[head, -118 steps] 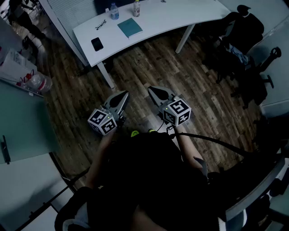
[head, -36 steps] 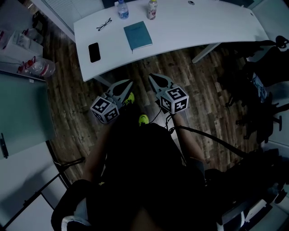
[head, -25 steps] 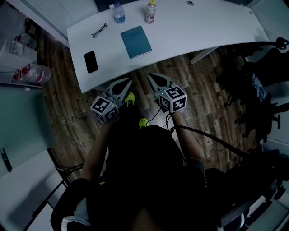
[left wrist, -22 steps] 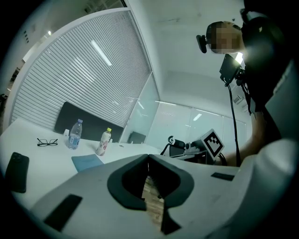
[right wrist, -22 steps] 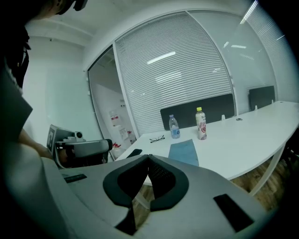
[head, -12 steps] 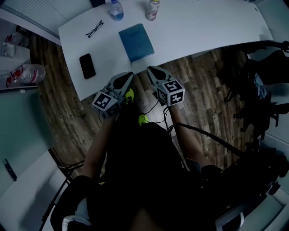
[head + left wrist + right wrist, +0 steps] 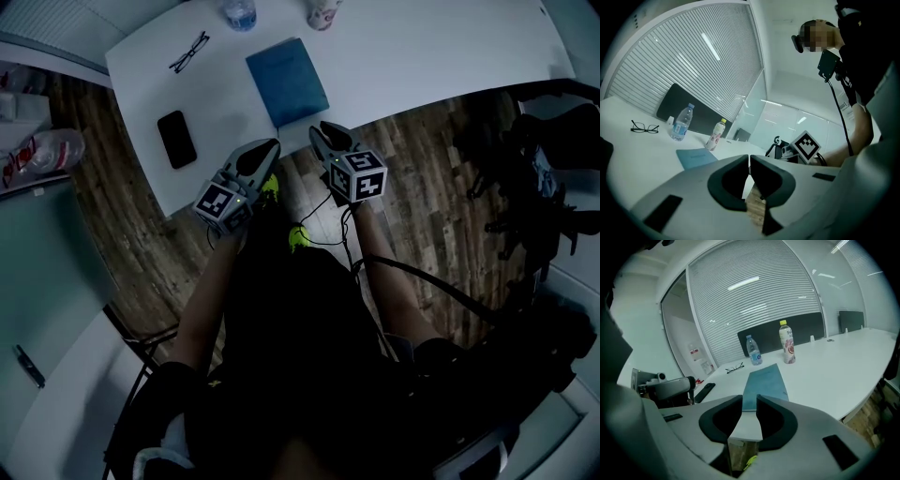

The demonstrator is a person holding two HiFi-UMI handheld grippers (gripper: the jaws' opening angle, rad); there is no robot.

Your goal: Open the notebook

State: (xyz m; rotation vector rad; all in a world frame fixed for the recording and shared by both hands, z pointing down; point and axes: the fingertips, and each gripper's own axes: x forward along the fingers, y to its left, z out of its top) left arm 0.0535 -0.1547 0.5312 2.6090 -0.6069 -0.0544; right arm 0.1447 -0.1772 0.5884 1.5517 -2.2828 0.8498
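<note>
Fingers [image 7: 780, 425] of the right gripper [image 7: 324, 132] stand a little apart, having just been opening, with nothing between them. Beside it, the left gripper [image 7: 266, 148] has its jaws all but together, also empty. Both tips hang at the near edge of the white table [image 7: 441, 47]. On it, just beyond them, lies the closed teal notebook [image 7: 287, 81]. A phone [image 7: 176, 139] lies to its left, eyeglasses [image 7: 189, 52] farther back, and a water bottle [image 7: 753, 350] and a pink-labelled bottle [image 7: 788, 348] stand behind.
</note>
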